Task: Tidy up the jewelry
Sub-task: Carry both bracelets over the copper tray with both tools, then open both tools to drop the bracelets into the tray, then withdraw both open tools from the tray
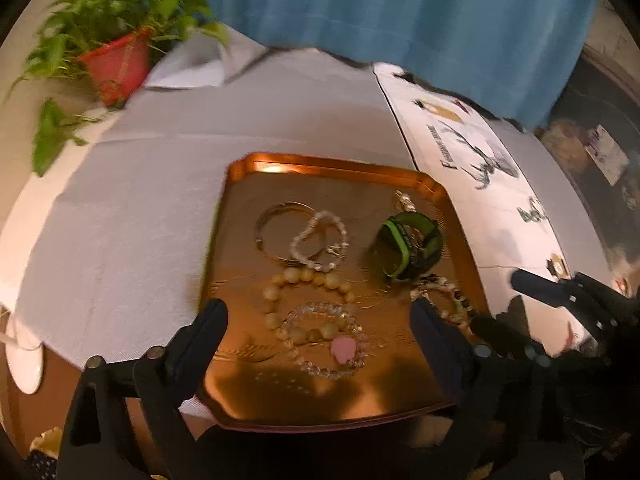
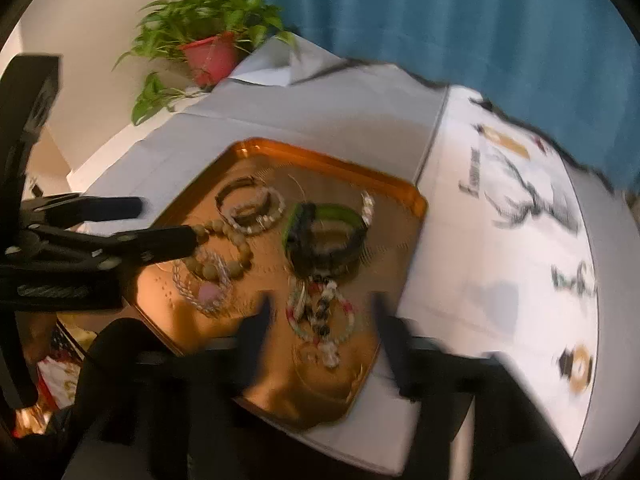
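Observation:
A copper tray [image 1: 240, 184] lies on the table and holds several bracelets. My left gripper [image 1: 318, 312] hangs open over its near half, with a clear crystal bracelet with a pink charm [image 1: 344, 350] and a yellowish bead bracelet [image 1: 304, 280] lying in the gap below. Farther back lie a gold bangle [image 1: 276, 216], a pearl bracelet [image 1: 320, 240] and a green-and-black band [image 1: 408, 244]. In the right wrist view my right gripper [image 2: 322, 308] stands open above a multicoloured bead bracelet [image 2: 320, 312], with the green band [image 2: 324, 236] just beyond it. Neither gripper holds anything.
A grey cloth [image 1: 140, 200] covers the table left of the tray, and a white printed cloth [image 1: 480, 184] lies to the right. A potted plant in a red pot [image 1: 116, 60] stands at the far left corner. A blue curtain [image 1: 400, 20] hangs behind.

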### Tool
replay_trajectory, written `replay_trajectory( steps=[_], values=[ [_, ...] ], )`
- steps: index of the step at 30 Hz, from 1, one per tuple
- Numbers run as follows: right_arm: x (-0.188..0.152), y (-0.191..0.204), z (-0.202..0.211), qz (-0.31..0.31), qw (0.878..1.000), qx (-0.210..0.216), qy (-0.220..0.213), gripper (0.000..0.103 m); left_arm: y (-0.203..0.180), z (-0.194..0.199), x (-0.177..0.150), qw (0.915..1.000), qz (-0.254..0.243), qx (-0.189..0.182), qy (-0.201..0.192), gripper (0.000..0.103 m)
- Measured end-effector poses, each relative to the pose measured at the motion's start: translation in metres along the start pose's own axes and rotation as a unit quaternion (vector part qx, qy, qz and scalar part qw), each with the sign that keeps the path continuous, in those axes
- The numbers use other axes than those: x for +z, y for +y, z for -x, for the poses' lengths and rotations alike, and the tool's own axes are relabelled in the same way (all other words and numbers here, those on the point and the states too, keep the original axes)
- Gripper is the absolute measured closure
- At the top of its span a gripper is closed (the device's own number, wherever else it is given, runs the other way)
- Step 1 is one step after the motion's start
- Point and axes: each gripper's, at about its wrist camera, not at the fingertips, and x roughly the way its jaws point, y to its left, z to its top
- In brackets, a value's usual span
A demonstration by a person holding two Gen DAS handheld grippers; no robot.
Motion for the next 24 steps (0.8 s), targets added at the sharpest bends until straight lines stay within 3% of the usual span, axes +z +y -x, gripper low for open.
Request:
replay_trajectory(
  steps=[5, 10, 24],
  values=[
    [-0.025, -0.002, 0.017, -0.004, 1.000, -0.008, 0.001, 0.033, -0.005, 0.014, -0.030, 0.9995, -0.009, 0.027, 0.012, 0.012],
    [-0.061, 0.004, 0.053, -0.016, 1.000, -0.007, 0.001, 0.033, -0.017, 0.041, -0.073, 0.9993, 0.002, 0.031, 0.021, 0.012],
    [-0.136, 0.048, 0.156, 0.016, 0.997, -0.045, -0.065, 0.031, -0.064, 0.132, -0.140, 0.9981, -0.015, 0.047, -0.037, 0.012]
  ],
)
